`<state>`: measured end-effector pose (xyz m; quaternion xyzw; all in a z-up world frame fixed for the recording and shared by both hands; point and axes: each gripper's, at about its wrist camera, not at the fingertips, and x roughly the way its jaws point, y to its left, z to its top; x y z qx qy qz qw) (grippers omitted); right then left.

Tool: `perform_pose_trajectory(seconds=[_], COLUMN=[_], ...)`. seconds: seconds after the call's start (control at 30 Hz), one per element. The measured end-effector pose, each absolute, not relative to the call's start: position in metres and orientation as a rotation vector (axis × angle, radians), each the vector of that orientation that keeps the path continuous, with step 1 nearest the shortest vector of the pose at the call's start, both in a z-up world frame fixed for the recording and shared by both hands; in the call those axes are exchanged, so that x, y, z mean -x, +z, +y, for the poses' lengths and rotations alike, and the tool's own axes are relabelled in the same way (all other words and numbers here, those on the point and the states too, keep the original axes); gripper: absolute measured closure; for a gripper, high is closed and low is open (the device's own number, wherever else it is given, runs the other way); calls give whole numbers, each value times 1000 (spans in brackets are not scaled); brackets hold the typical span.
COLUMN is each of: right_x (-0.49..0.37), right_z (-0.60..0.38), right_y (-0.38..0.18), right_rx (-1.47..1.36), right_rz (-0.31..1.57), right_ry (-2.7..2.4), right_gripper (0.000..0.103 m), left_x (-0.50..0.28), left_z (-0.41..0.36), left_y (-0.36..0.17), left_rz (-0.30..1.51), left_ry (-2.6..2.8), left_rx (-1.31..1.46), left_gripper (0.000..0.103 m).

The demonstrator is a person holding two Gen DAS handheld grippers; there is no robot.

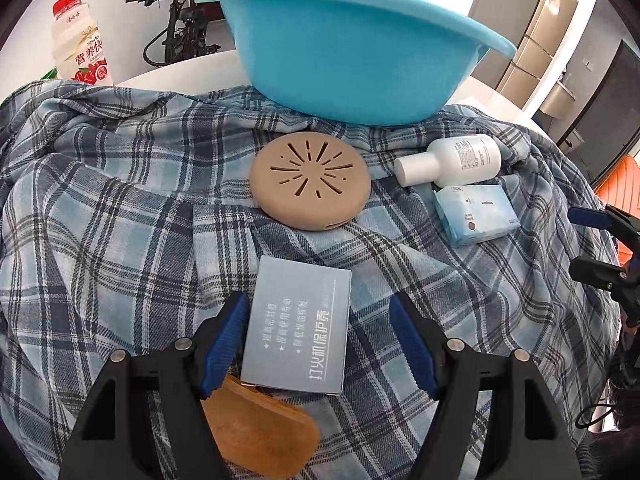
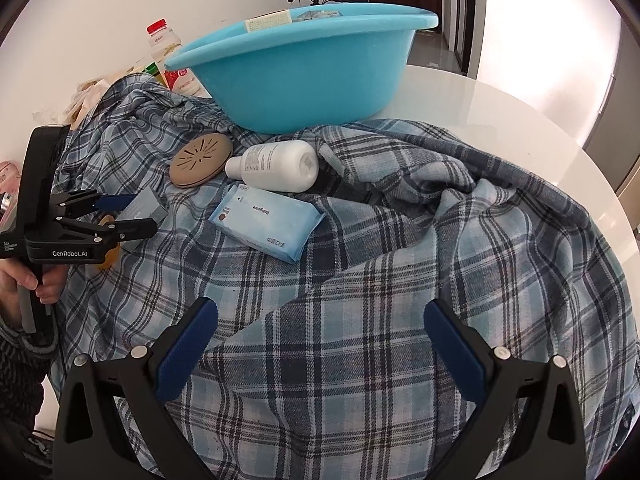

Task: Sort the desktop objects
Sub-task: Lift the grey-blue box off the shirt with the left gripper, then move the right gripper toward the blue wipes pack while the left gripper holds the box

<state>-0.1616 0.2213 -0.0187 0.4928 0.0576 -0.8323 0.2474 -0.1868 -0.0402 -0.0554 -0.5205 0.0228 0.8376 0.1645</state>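
Note:
My left gripper (image 1: pixel 318 314) is open, its blue pads on either side of a grey box (image 1: pixel 298 330) with Chinese print that lies on the plaid cloth; I cannot tell whether the left pad touches it. An orange-brown oval piece (image 1: pixel 260 432) lies under the box's near end. Beyond are a tan round slotted disc (image 1: pixel 310 182), a white bottle (image 1: pixel 452 160) on its side and a blue tissue pack (image 1: pixel 476 214). The blue basin (image 1: pixel 360 52) stands at the back. My right gripper (image 2: pixel 320 320) is open and empty over bare cloth; the tissue pack (image 2: pixel 266 220) and bottle (image 2: pixel 276 166) lie ahead.
A plaid shirt (image 2: pixel 400 280) covers the round white table (image 2: pixel 500 108). A drink bottle with a red cap (image 1: pixel 80 46) stands at the back left. The left gripper (image 2: pixel 132 212) shows at the left of the right wrist view. A bicycle leans behind.

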Motion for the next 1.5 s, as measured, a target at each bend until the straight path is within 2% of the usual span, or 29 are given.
perform_pose_trajectory(seconds=[0.03,0.07,0.1,0.2,0.77,1.17,1.27,1.37,1.5], right_x=[162,163,163,163,157,150,147,144,145], right_z=[223,224,224,225,219,194,189,183,181], right_y=[-19,-20,-20,-22,-15,1,6,9,12], right_rx=[-1348,-1352,-1355,-1359,-1324,-1242,-1205,-1172,-1175], right_rz=[151,145,141,135,140,224,186,127,-51], right_ry=[-2269,-2269,-2268,-2264,-2260,-2232,-2199,-2138,-1986], right_gripper=[0,0,0,0,0,0,1,6,7], left_x=[188,189,190,192,166,142,134,125,117], left_z=[-40,-41,-42,-49,-45,-45,-39,-26,-7], left_y=[-56,-57,-56,-53,-5,-5,-1,4,3], left_rz=[65,68,58,8,60,6,2,49,99], left_ry=[2388,2401,2410,2425,2483,2455,2420,2388,2329], left_rx=[1493,1505,1512,1521,1397,1381,1349,1315,1294], left_gripper=[34,50,51,52,52,52,52,52,52])
